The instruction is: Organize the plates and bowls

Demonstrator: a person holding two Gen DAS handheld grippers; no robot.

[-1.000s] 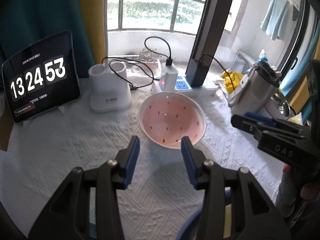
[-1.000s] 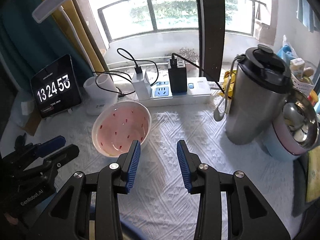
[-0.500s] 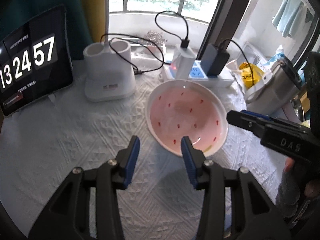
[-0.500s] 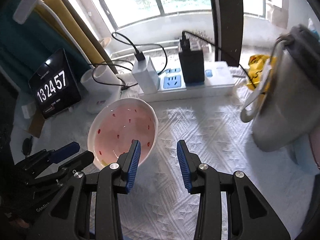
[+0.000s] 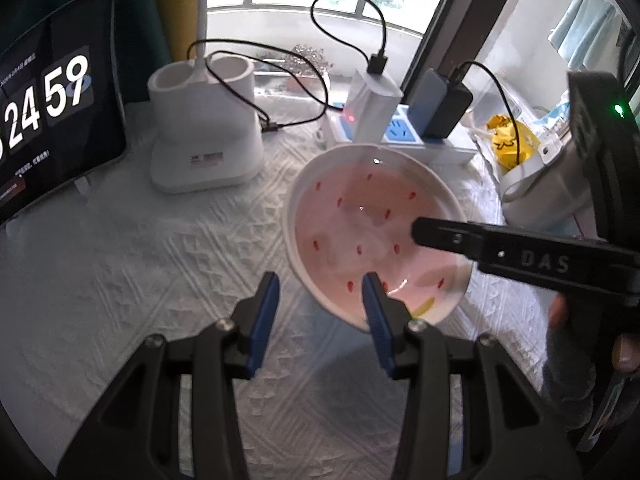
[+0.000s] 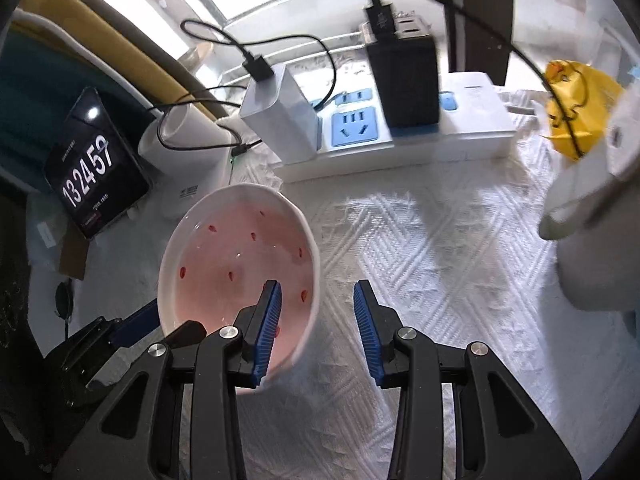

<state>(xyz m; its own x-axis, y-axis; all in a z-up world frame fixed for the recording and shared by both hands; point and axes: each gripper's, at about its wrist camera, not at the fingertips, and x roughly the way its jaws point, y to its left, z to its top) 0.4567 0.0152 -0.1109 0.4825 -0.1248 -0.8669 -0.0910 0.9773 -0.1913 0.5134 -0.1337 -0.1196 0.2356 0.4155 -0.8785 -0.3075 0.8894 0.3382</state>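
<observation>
**Both grippers at the pink bowl, nothing gripped**

The bowl (image 5: 372, 236), pink inside with red flecks and a white rim, sits on the white cloth (image 5: 160, 264).

In the left wrist view, the left gripper (image 5: 320, 312) has its fingers partly apart with only cloth in the gap. The bowl lies ahead and to the right of them; its near rim passes behind the right finger (image 5: 376, 320), and whether that finger touches it cannot be told. The right gripper (image 5: 500, 244) comes in from the right, its tip over the far side of the bowl.

In the right wrist view, the right gripper (image 6: 318, 320) is likewise partly apart, and the gap shows the bowl's right rim and cloth. The bowl (image 6: 236, 256) lies ahead and left; the left finger (image 6: 270, 320) is over its inside, the right finger outside it over the cloth. The pads do not press on the rim. The left gripper (image 6: 136, 328) shows at the bowl's left edge.

Beyond the fingers stand a power strip (image 6: 400, 136) with chargers, a white holder (image 5: 204, 128) and a clock tablet (image 5: 52, 104).
</observation>
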